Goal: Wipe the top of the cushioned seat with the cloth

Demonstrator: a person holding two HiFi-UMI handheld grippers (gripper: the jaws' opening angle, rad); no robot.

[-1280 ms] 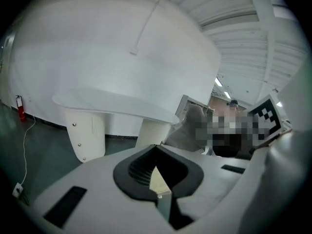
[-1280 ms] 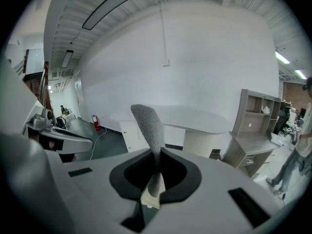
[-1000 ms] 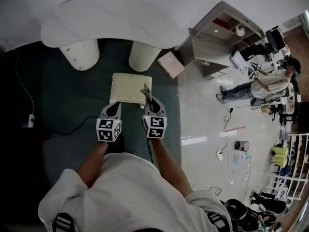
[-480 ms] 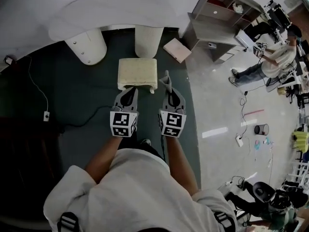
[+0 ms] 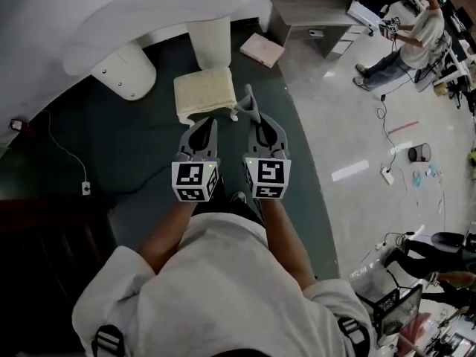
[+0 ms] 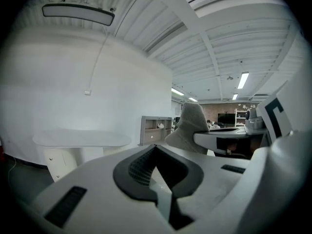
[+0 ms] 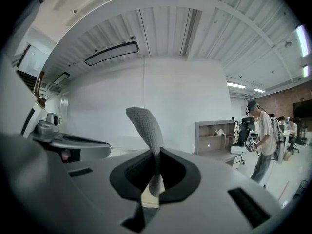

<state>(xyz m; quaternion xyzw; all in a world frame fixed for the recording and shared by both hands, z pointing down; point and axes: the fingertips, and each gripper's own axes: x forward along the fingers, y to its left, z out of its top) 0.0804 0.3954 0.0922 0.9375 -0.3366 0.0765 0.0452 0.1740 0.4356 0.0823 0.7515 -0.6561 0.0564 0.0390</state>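
Dark carpet (image 5: 149, 147) covers the floor under a white table (image 5: 111, 21) with two fat round legs (image 5: 128, 71). The right-hand leg (image 5: 210, 39) stands directly behind the cushioned seat (image 5: 204, 91). A flat pinkish pad (image 5: 262, 49) lies at the carpet's far right edge, with a grey shelf unit (image 5: 312, 13) beyond it on the pale floor. A person (image 5: 413, 28) stands far off by the desks. A cable with a plug (image 5: 85, 188) runs over the carpet's left side. A small bin (image 5: 420, 152) and a power strip (image 5: 388, 174) sit on the bare floor, well right.

The seat is cream and square. It stands on the carpet toward its far right part, short of the right edge.

Both grippers are side by side above the carpet, on the near side of the seat and raised off it. The left gripper (image 5: 204, 125) points at the seat's near edge. Its jaws are together with nothing between them (image 6: 155, 152).

The right gripper (image 5: 255, 117) is clamped on the grey cloth (image 5: 248, 99), which sticks up past the jaw tips (image 7: 155, 155) as a bent flap (image 7: 146, 126). The flap hangs just off the seat's near right corner, not touching the top. The left gripper view shows the cloth (image 6: 190, 128) off to the right. Neither gripper view shows the seat.
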